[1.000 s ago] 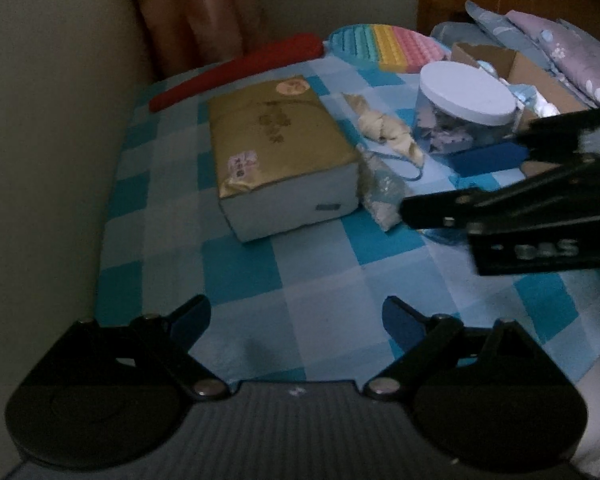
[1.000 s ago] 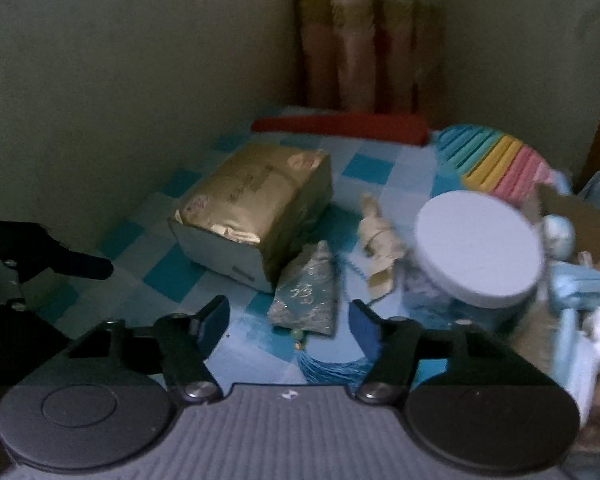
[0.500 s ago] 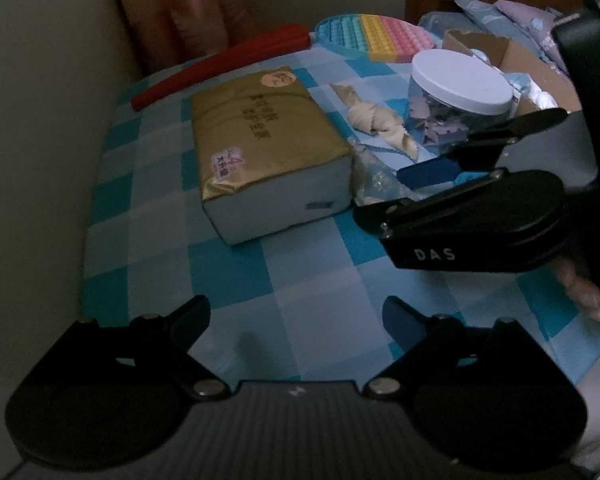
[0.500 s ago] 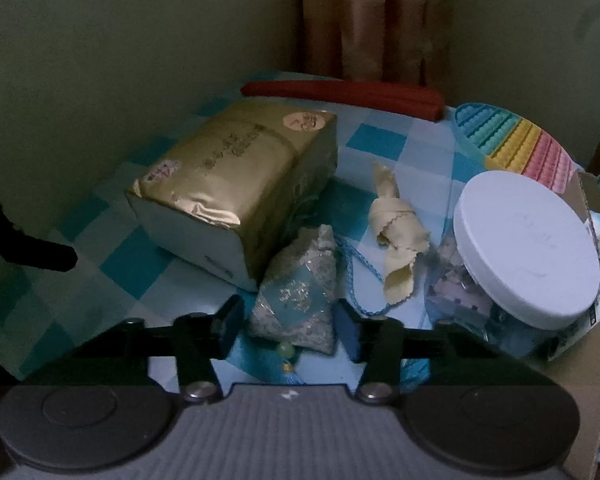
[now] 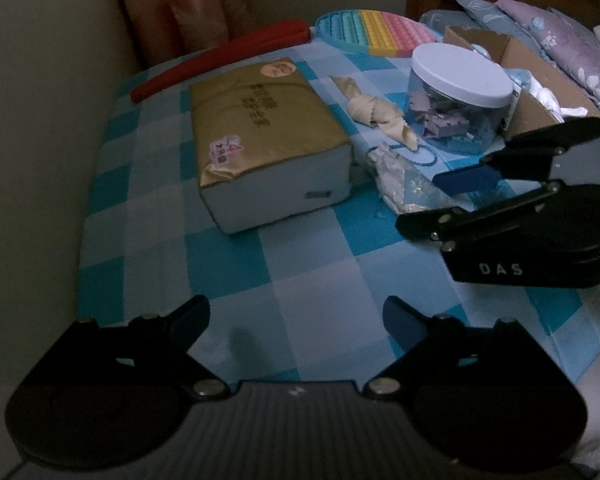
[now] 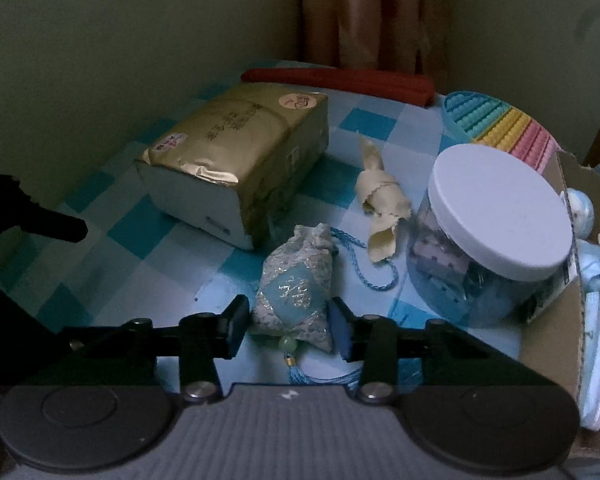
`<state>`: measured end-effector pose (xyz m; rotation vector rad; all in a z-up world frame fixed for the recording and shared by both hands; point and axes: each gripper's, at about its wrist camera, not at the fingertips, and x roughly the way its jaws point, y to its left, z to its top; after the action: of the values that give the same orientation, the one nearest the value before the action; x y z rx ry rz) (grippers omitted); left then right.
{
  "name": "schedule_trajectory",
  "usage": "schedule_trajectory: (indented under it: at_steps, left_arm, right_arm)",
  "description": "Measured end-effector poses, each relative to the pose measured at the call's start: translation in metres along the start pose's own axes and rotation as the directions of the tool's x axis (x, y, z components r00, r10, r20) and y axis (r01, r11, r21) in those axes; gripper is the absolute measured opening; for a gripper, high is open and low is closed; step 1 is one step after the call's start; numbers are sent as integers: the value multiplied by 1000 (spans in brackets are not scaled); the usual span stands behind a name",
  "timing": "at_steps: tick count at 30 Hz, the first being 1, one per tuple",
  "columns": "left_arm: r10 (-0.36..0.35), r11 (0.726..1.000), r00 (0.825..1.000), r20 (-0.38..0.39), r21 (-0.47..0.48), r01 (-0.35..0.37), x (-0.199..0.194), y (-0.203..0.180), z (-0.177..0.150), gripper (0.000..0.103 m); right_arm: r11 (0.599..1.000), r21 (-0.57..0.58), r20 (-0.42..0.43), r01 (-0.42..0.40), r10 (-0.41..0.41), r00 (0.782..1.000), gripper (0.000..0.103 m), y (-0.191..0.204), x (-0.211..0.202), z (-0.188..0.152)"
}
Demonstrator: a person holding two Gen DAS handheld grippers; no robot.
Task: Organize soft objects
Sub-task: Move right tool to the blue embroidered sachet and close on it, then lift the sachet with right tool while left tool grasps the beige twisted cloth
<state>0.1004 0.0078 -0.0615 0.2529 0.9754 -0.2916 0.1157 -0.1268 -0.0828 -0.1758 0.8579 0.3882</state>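
**A:** What is nearest?

**B:** The right gripper [image 6: 288, 326], low over a blue-checked tablecloth [image 6: 148, 264]. Its jaws pinch a small brocade sachet [image 6: 296, 300], one pad on each side. A green bead and blue tassel [image 6: 320, 378] trail from the sachet toward the camera.

**A:** And the left gripper [image 5: 296, 320]?

**B:** Spread wide over bare cloth, holding nothing.

**A:** Farther back?

**B:** A gold tissue pack [image 6: 240, 160] left of the sachet, a knotted cream cloth [image 6: 380, 200] behind it, a white-lidded clear jar [image 6: 496, 232] right, then a rainbow pop mat [image 6: 508, 128] and a red roll [image 6: 340, 80].
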Motion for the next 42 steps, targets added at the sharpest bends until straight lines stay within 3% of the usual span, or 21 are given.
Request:
schedule_trajectory:
  at_steps: [13, 15, 18, 26, 35, 40, 42]
  left_arm:
    - [9, 1000, 1000, 18, -1, -9, -7, 1, -2, 93]
    - [14, 1000, 1000, 22, 0, -14, -9, 1, -2, 93]
    - [22, 1000, 999, 27, -1, -22, -12, 2, -1, 93]
    - [34, 999, 997, 68, 5, -35, -30, 4, 10, 93]
    - [-10, 999, 987, 163, 47, 3, -51, -6, 63, 93]
    - [-94, 995, 984, 150, 40, 89, -47, -11, 107, 91]
    - [-91, 994, 984, 152, 80, 79, -43, -15, 126, 89]
  right_arm:
    - [1000, -7, 22, 12, -12, 1000, 52, 1, 14, 10]
    - [1000, -14, 23, 18, -18, 1000, 46, 2, 14, 9]
    - [1000, -23, 19, 9, -9, 1000, 41, 2, 8, 7]
    - [1000, -21, 31, -7, 7, 999, 40, -7, -25, -9]
    - [999, 29, 61, -35, 33, 998, 40, -19, -53, -33]
    - [998, 37, 76, -45, 42, 996, 40, -21, -62, -41]
    - [998, 34, 79, -47, 44, 996, 40, -22, -64, -44]
